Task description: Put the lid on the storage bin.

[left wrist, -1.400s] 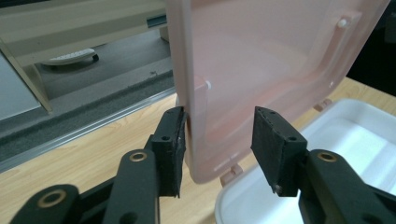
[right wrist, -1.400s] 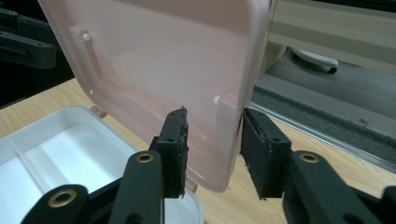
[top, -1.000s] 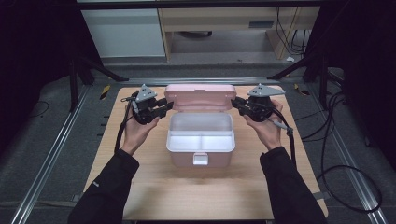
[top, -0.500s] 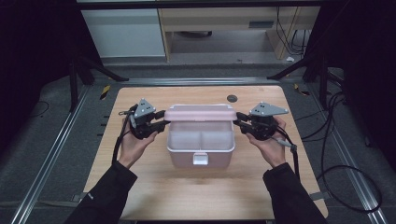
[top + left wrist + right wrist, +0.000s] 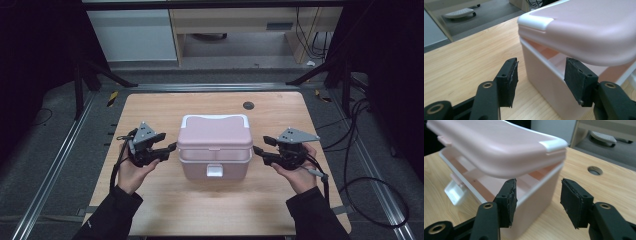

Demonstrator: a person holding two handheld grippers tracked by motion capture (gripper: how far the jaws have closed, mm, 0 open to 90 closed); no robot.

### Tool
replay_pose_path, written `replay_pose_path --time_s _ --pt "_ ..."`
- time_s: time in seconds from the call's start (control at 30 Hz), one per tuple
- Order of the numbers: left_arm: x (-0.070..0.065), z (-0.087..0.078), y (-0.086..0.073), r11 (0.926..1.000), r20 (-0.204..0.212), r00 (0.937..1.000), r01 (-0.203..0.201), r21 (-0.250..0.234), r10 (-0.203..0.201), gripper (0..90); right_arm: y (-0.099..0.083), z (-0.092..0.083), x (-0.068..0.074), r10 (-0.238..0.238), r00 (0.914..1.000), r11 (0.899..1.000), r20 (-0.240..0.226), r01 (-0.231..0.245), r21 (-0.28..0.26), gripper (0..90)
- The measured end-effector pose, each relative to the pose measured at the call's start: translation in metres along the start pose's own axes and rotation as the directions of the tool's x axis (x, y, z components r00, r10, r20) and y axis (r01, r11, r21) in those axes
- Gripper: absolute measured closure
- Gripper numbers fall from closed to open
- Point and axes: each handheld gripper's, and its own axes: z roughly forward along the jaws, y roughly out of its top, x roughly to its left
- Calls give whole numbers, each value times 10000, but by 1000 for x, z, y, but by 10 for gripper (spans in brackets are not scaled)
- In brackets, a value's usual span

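no readable text, label, brand, number or sign on any surface

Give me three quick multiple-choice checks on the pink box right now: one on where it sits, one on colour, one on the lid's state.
1. Where does the pink box stand on the table?
A. Between the two hand-held grippers
B. At the far left corner
C. Hanging over the near edge

2. What colour are the lid's far corner pieces?
A. Black
B. White
C. Green

3. How is the lid?
A. Off, lying beside the box
B. Swung fully open, upright
C. Lowered over the base with a gap at the sides

Answers:
1. A: the high view shows the left hand-held gripper and the right hand-held gripper flanking it.
2. B: both gripper views show a white corner on the pink lid.
3. C: both gripper views show the lid's edge raised off the base rim, with the inside visible below it.
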Motion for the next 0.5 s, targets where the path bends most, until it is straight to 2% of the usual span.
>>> replay_pose_path --time_s 0.17,0.2,0.23,0.3,0.33,0.4,0.43,0.5 --pt "9 -2 -11 9991 -195 9992 358 218 -354 418 -10 -5 -11 405 9988 9992 280 -405 -6 435" --pt "17 2 -18 9969 -298 9973 678 409 -666 407 -17 -3 -17 550 9970 9982 536 -561 196 408" --pt "17 2 -18 9969 -298 9973 678 409 -666 398 -17 -3 -17 550 9970 9982 536 -561 196 408" --pt "25 7 -25 9939 -423 9955 881 670 -854 387 -26 1 -24 578 9942 9970 902 -622 466 371" --pt "29 9 -29 9921 -586 9940 966 796 -921 369 -35 5 -34 726 9884 9937 1335 -832 753 342" --pt "42 16 -42 9851 -943 9892 1228 1204 -1118 356 -47 8 -46 793 9799 9888 1832 -1006 1098 321" --pt "42 16 -42 9851 -943 9892 1228 1204 -1118 350 -47 8 -46 793 9799 9888 1832 -1006 1098 321" --pt "53 21 -53 9787 -1366 9847 1297 1592 -1083 343 -60 11 -58 924 9678 9816 2343 -1281 1419 299"
